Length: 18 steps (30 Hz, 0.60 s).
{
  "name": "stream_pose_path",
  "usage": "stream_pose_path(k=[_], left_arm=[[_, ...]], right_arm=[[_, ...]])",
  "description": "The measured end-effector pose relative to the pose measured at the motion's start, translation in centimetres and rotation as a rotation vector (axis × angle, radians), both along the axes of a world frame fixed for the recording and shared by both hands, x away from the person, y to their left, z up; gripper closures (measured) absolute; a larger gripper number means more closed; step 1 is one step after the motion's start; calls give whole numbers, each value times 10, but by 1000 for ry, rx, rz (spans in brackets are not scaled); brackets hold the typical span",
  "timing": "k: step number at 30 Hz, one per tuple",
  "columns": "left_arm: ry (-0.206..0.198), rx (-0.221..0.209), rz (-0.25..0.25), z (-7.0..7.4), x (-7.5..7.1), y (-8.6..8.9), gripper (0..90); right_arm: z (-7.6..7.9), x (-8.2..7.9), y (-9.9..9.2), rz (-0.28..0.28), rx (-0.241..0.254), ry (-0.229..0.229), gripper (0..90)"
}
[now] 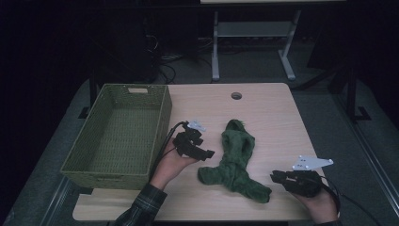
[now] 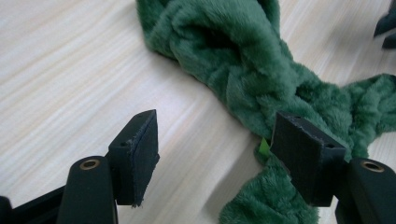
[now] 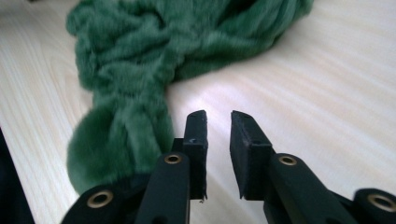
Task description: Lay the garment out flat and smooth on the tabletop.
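Grippers flank green plush cloth

Table carries a green plush cloth at mid-width, twisted, running twd the near edge. Left hand comes up from near edge, palm up, w/ left gripper pointing right at the cloth; jaws wide apart, one pad against the fabric, other over bare wood, nothing clamped. Right hand sits by near right corner, right gripper aimed left, just beside cloth's near end; jaws nearly together w/ a narrow gap, empty. Woven green basket along left edge.
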<state>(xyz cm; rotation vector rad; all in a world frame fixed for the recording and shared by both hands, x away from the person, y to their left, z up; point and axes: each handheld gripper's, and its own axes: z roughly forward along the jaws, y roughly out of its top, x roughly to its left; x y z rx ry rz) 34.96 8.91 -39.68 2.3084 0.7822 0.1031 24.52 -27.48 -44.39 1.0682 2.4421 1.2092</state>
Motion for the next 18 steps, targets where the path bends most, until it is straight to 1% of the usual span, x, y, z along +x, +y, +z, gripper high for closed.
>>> stream_pose_path(k=[3,5,6,7,9,10,12,13,14,15,16,17,18], left_arm=[[13,12,-11,-7,-4,-2,322],[21,18,-9,-13,-8,-4,342],[28,20,-12,-16,-10,-4,348],[33,28,-22,-18,-11,-4,361],[42,27,-28,-22,-16,-4,366],[42,30,-29,-24,-19,-3,368],[49,30,-38,-26,-23,-1,373],[50,27,-39,-28,-26,-1,374],[56,31,-50,-30,-28,0,374],[56,32,-54,-31,-30,1,374],[56,23,-44,-34,-33,0,374],[57,23,-46,-35,-34,2,374],[57,24,-50,-37,-36,3,374]], right_arm=[[6,6,4,1,14,-9,724],[8,14,9,5,19,-21,706],[9,17,11,2,22,-17,694],[10,22,13,5,24,-22,681],[13,28,17,3,19,-21,666],[14,33,19,5,17,-27,657],[18,44,23,4,27,-19,645],[19,47,25,2,23,-23,645],[21,52,27,2,28,-33,645],[24,58,29,4,37,-32,640],[26,65,31,5,32,-37,639],[28,71,34,2,33,-44,639],[31,78,36,3,31,-41,635]])
